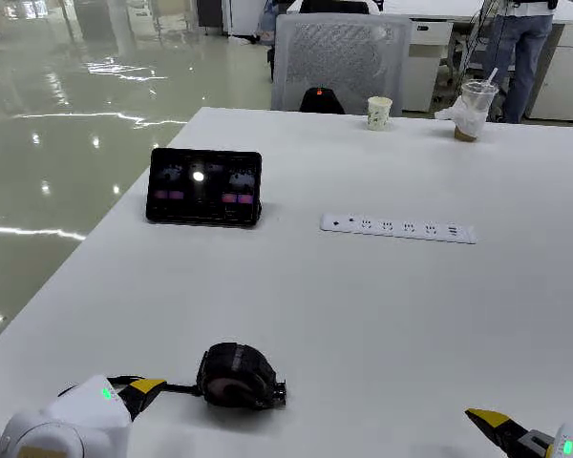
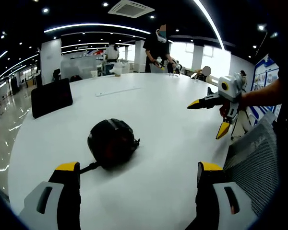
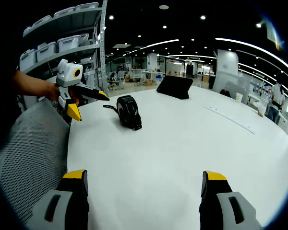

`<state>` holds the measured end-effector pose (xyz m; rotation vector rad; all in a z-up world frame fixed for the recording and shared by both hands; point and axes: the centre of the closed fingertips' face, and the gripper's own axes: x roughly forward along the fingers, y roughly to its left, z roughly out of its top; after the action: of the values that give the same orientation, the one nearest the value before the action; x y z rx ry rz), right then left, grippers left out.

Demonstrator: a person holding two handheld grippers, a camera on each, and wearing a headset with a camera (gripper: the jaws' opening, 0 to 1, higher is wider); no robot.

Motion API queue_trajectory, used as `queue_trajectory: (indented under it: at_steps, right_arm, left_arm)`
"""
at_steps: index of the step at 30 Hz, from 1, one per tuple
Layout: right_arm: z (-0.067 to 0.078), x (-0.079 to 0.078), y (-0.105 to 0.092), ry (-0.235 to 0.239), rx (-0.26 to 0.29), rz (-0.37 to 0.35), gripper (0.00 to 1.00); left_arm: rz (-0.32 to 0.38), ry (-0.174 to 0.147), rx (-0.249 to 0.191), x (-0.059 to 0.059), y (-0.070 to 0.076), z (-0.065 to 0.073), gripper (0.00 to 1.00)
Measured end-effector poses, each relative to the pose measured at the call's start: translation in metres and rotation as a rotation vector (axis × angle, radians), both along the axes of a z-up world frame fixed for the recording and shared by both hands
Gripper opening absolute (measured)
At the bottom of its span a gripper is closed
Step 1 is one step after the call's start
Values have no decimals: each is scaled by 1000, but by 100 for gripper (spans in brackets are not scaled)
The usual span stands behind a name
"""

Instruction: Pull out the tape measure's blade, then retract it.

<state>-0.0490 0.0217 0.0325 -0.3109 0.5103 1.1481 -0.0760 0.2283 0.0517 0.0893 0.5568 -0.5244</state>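
Tape measure (image 1: 239, 376) lies on the near left of the desk (image 1: 382, 305), blade in. The left claw (image 2: 138, 168) stands spread just beside it, and the right claw (image 3: 144, 176) is spread well off to the right. Best clamp it with the left, then pinch the blade hook (image 1: 280, 390), seemingly at its right end.

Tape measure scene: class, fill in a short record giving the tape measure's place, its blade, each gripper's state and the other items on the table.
Tape measure: black, lying on the white table, near the person's edge
Blade: none drawn out
Left gripper: open, aimed at the tape measure, not gripping it
Right gripper: open, holding nothing, off to the side
Other items: tablet, power strip, paper cup, plastic cup
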Motion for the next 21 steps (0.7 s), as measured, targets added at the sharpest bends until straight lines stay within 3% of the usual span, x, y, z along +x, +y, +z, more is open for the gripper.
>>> queue_trajectory:
  at_steps: [13,21]
  right_arm:
    - [-6,-6,-1,16,-12,11,99]
    - [-8,-8,-2,26,-22,11,99]
  left_arm:
    - [-15,28,10,-8,0,-8,99]
    - [-15,25,9,-10,-1,-9,99]
